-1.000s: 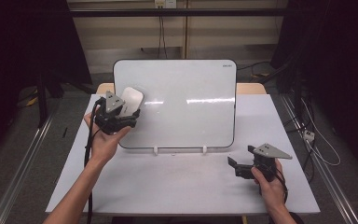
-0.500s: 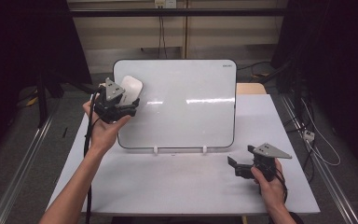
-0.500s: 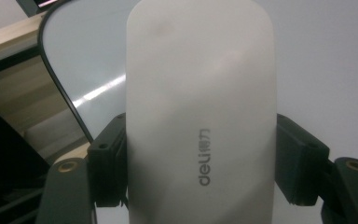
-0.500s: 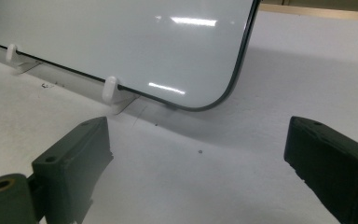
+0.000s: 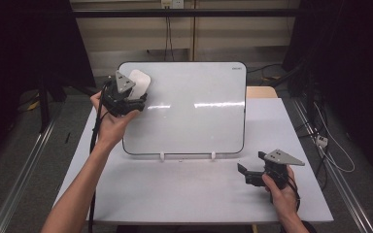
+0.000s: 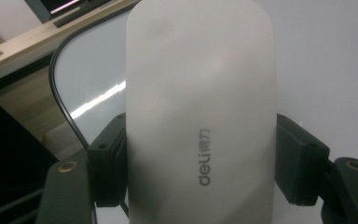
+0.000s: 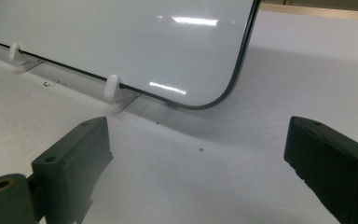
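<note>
From the high view, my left gripper (image 5: pixel 126 94) sits in the upper left of the frame, pinching the white eraser (image 5: pixel 138 83) flat against the top-left corner of the whiteboard (image 5: pixel 194 111). My right gripper (image 5: pixel 260 172) rests low on the right of the table (image 5: pixel 175 194), jaws spread, nothing in them.

In the left gripper view, the eraser (image 6: pixel 200 112) runs up the middle of the frame, both jaws squeezing its sides, and the board's black edge curves off at the left.

In the right gripper view, the board (image 7: pixel 121 42) leans on two small white clips (image 7: pixel 112 87) across the top of the frame.

My worry: push too hard that high up and I reckon the board tips back or hops off the clips. The eraser is smooth, so it could also slip out of the pinch.
</note>
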Tool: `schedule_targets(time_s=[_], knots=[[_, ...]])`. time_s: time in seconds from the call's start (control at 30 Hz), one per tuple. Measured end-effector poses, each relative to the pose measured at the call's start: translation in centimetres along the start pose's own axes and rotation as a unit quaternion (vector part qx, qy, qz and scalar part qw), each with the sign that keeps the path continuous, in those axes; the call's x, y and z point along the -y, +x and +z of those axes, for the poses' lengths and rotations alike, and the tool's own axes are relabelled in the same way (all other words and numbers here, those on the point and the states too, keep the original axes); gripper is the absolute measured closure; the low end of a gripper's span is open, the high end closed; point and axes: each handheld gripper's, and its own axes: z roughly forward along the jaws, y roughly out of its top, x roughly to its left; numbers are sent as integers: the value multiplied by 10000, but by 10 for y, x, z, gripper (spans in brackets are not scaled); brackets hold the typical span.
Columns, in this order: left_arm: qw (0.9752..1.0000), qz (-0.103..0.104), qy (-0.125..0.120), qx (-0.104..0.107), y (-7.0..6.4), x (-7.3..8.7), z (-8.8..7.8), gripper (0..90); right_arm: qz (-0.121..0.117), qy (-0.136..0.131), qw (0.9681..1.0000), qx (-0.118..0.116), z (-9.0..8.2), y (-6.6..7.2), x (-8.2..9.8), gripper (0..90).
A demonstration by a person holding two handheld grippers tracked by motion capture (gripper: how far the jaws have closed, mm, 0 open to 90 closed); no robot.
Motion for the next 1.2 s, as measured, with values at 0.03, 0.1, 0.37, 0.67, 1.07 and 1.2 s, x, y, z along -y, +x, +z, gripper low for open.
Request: schedule_targets(time_s=[0.03, 0.1, 0.37, 0.67, 1.07, 1.2], knots=[[10000, 3, 8, -11, 0, -1, 1, 310, 1, 0, 10000, -2, 0, 0, 0, 73], [10000, -23, 2, -33, 1, -3, 4, 310, -14, -9, 10000, 0, 0, 0, 0, 72], [9996, -216, 177, 69, 6, 1, 19, 310, -1, -1, 10000, -8, 0, 0, 0, 72], [9997, -41, 191, -132, 2, 2, 24, 306, -12, -1, 10000, -11, 0, 0, 0, 72], [9998, -135, 94, -58, 2, 1, 24, 189, -41, -9, 10000, -39, 1, -1, 0, 72], [9997, -237, -37, -95, 3, 1, 24, 104, -43, -15, 10000, -47, 2, -1, 0, 71]])
